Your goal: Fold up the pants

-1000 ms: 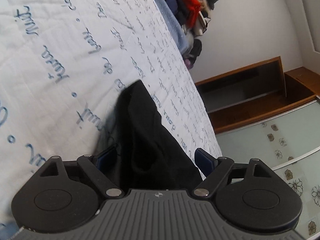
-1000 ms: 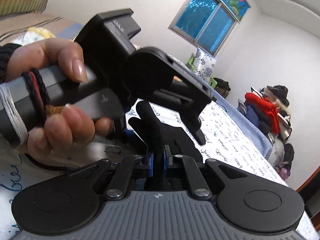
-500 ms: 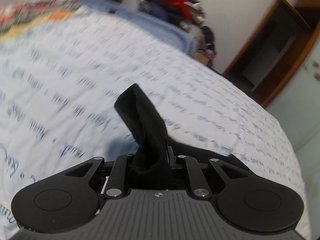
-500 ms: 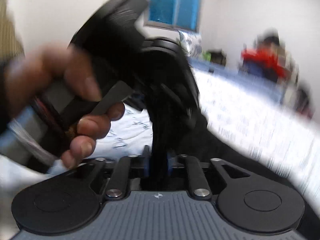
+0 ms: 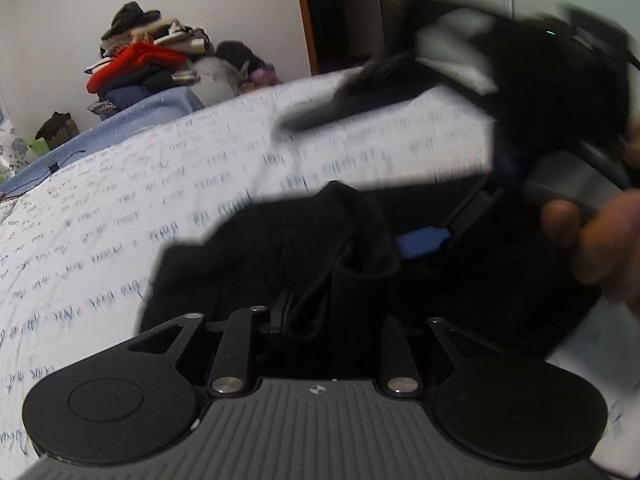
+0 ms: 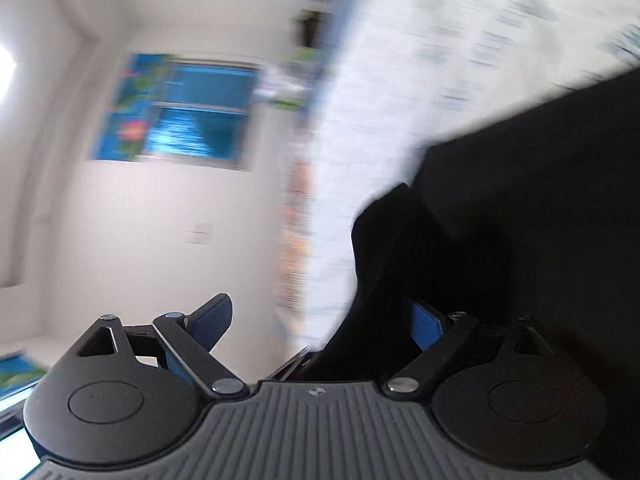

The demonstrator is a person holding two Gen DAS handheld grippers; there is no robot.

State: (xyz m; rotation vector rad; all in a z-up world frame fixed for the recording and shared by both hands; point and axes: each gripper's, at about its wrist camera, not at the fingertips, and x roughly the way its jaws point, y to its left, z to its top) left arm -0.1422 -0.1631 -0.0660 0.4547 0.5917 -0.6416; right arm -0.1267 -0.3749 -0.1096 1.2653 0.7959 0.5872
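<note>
The black pants (image 5: 248, 264) lie bunched on the white bed cover (image 5: 120, 208) with blue writing. My left gripper (image 5: 316, 312) is shut on a raised fold of the pants. My right gripper shows at the right of the left wrist view, blurred, with one blue finger pad (image 5: 424, 240) by the cloth. In the right wrist view my right gripper (image 6: 320, 320) is open, blue pads apart, and black pants cloth (image 6: 520, 208) hangs between and past them. That view is tilted and blurred.
A pile of clothes (image 5: 140, 64) sits at the far end of the bed on a blue blanket (image 5: 132, 116). A wooden door frame (image 5: 308, 16) stands behind. A window (image 6: 192, 112) shows on the white wall.
My left gripper has closed on the pants fold and swung round. My right gripper, shut on the cloth before, has opened and turned sideways.
</note>
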